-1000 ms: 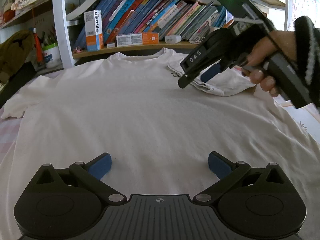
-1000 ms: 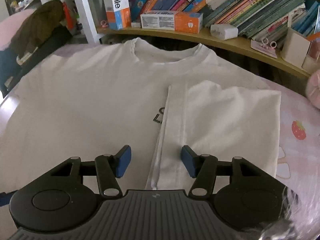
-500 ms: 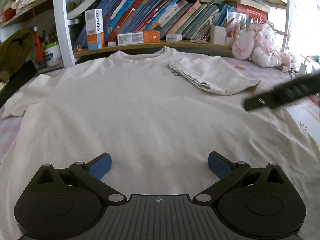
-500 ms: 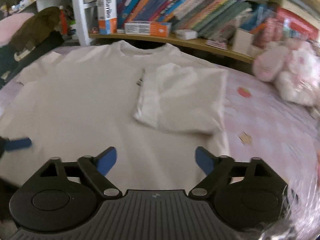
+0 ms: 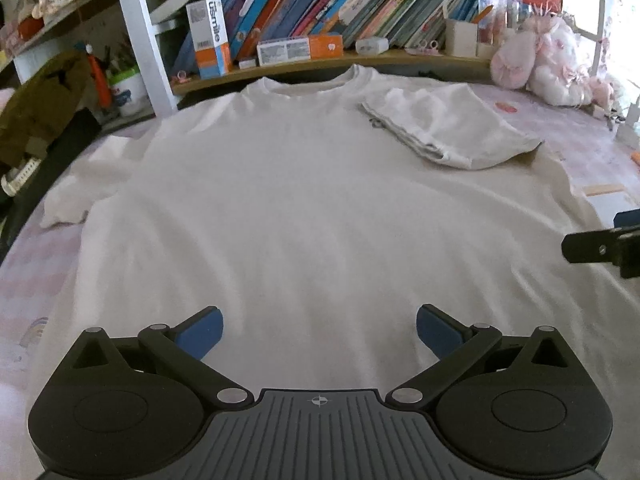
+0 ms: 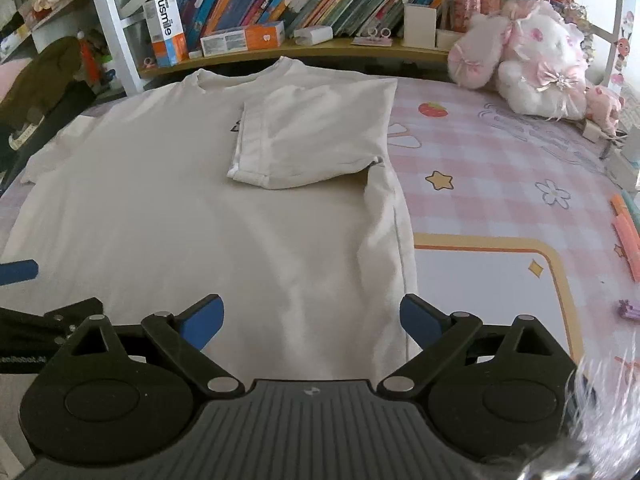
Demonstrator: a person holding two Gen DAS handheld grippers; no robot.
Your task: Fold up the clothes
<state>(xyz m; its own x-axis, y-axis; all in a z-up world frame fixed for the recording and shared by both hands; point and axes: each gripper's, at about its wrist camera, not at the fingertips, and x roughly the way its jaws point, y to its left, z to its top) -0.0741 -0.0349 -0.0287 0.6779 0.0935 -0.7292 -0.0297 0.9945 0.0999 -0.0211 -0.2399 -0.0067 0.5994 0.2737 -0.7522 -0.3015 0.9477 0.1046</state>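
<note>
One white T-shirt [image 6: 180, 208] lies flat on the pink checked bed cover [image 6: 500, 208], collar toward the bookshelf [image 6: 320, 46], hem toward me; its long axis runs from me straight away to the shelf. My right sleeve [image 6: 316, 136] is already folded in over the chest; the left sleeve [image 5: 80, 188] is out flat on the far side — one folded, one not.

My right gripper [image 6: 312, 320] hangs above the shirt's right side seam near the hem; its jaws are opening, near their widest, and nothing is between the blue pads [image 6: 202, 322] but cloth lying flat below them, not pinched. The seam edge runs just inside my right pad, so the side panel lies directly ahead and under these jaws. My left gripper [image 5: 318, 332] stands wide open over the lower middle of the shirt, also holding nothing; the cloth beneath is untouched as far as I can see.

Judgement: the coming move turns on that right edge; the right hand is plainly the nearer to it, the left is nearer the unfolded sleeve.

Count: one shirt; two sleeves; two grippers, both empty; two plush toys [image 6: 532, 56] well apart at the head of the bed, possibly more — the pile is hard to separate; one orange-and-white box [image 6: 166, 30] upright on the shelf.
</note>
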